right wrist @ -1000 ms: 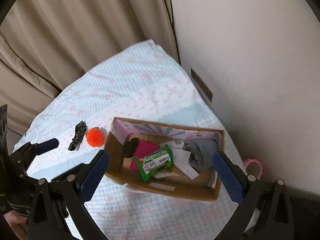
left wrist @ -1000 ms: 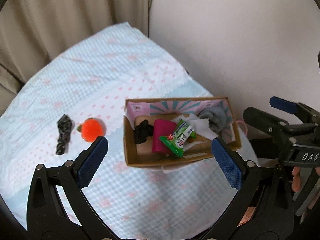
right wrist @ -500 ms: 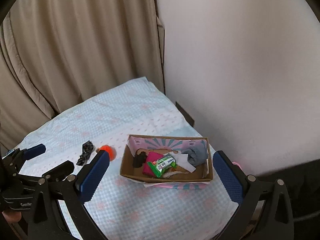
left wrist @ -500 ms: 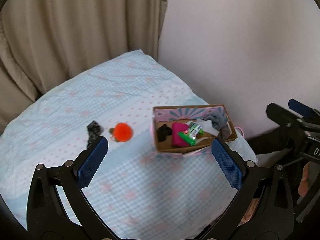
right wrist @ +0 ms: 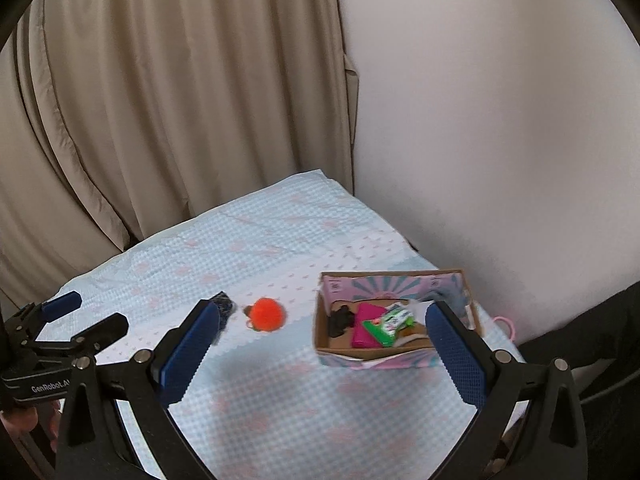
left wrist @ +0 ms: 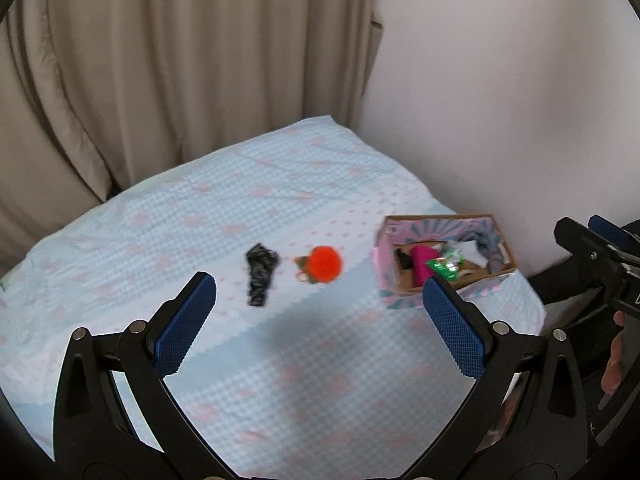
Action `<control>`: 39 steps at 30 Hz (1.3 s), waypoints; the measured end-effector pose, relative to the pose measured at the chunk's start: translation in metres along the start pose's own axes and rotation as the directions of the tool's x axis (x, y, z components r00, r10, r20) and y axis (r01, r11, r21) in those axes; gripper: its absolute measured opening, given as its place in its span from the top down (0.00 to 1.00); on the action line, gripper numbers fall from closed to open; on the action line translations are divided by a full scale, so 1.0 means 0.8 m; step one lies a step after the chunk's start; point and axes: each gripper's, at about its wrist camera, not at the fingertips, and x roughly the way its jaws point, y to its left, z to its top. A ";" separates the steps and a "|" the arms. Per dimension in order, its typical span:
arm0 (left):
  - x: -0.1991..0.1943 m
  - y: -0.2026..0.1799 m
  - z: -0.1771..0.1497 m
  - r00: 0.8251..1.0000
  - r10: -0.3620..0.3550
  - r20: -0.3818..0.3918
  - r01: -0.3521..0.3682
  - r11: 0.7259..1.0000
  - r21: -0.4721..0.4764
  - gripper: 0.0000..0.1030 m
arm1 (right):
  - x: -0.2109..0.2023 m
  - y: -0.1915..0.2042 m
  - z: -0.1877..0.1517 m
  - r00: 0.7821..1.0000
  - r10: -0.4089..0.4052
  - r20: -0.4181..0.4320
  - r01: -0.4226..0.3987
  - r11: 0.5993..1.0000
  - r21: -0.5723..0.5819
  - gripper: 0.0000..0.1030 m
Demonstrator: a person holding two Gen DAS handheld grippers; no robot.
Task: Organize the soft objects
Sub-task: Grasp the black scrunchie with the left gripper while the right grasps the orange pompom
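Observation:
An orange pompom [left wrist: 322, 264] and a black-grey scrunchie [left wrist: 259, 272] lie on the blue checked bedspread [left wrist: 280, 360]. To their right stands a cardboard box [left wrist: 460, 286] holding a magenta cloth, a green packet, a black item and a grey cloth. My left gripper [left wrist: 320, 328] is open and empty, held high above the bed in front of the pompom. In the right wrist view the pompom [right wrist: 267, 314] and the box [right wrist: 372, 354] show too; my right gripper [right wrist: 320, 352] is open and empty, well back from them. The scrunchie [right wrist: 224, 308] is partly hidden by its left finger.
Beige curtains [left wrist: 180, 60] hang behind the bed and a white wall [left wrist: 500, 80] stands on the right, close to the box. The bed drops off at the right past the box. A pink loop [right wrist: 505, 326] lies beside the box.
Both grippers have pulled back and up from the box; the whole bed now shows. The left view has swung left toward the pompom and scrunchie. Both stay open.

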 end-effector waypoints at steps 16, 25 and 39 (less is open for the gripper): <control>0.215 0.154 -0.063 0.999 -0.040 -0.021 0.038 0.996 -0.080 0.00 | 0.199 0.134 -0.060 0.996 0.079 -0.041 -0.081 0.994 -0.069 0.00; 0.391 0.159 -0.100 0.998 -0.050 -0.041 0.045 0.994 -0.098 0.02 | 0.369 0.139 -0.087 0.991 0.042 -0.126 -0.054 0.994 -0.100 0.00; 0.512 0.140 -0.124 0.995 -0.001 -0.104 -0.001 1.000 -0.019 0.34 | 0.526 0.107 -0.142 0.974 0.070 -0.217 -0.074 0.997 -0.009 0.24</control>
